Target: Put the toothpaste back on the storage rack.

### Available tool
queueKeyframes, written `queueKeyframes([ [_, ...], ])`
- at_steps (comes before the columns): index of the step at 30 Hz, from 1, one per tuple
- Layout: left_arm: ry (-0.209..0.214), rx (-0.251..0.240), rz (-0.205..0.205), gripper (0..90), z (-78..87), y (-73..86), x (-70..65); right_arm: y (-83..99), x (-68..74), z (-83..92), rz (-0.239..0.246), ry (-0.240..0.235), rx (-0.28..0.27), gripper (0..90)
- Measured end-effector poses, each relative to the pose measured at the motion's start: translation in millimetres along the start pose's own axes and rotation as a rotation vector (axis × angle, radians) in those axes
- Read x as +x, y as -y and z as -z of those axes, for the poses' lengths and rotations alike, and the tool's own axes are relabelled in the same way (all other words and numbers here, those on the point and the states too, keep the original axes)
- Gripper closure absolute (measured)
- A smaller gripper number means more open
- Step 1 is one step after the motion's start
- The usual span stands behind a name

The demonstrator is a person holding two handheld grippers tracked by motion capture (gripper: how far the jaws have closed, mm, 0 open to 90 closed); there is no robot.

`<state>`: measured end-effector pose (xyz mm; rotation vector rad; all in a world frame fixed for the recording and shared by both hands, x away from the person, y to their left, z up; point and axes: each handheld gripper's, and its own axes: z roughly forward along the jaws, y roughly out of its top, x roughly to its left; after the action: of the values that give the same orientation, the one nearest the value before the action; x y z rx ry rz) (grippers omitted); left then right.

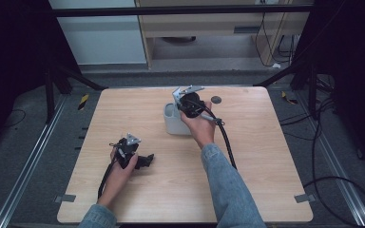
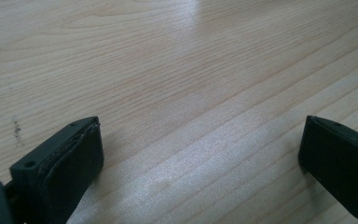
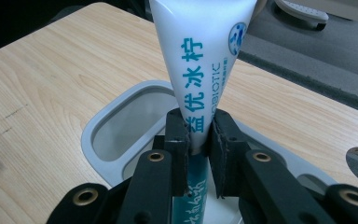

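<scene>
While the right gripper [image 3: 199,135] pinches a white tube [image 3: 200,60] printed in teal with "益优冰柠" and "BIOTIC", upright over the grey bin [image 3: 98,126] near the table's [image 1: 247,142] far edge, the left gripper [image 2: 200,158] rests wide open.

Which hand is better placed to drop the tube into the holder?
Right. The right gripper is already shut on the tube, directly above the holder. The left gripper sits open over the bare table, well away from it.
</scene>
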<state>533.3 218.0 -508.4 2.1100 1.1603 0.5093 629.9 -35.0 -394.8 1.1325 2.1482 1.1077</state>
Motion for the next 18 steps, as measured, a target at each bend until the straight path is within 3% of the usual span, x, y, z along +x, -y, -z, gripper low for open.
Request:
queueKeyframes([
  [18, 0.0, 0.0, 0.0, 0.0, 0.0, 0.0, 0.0, -4.9, 3.5, -7.2, 0.003, 0.005, 0.017, 77.2],
])
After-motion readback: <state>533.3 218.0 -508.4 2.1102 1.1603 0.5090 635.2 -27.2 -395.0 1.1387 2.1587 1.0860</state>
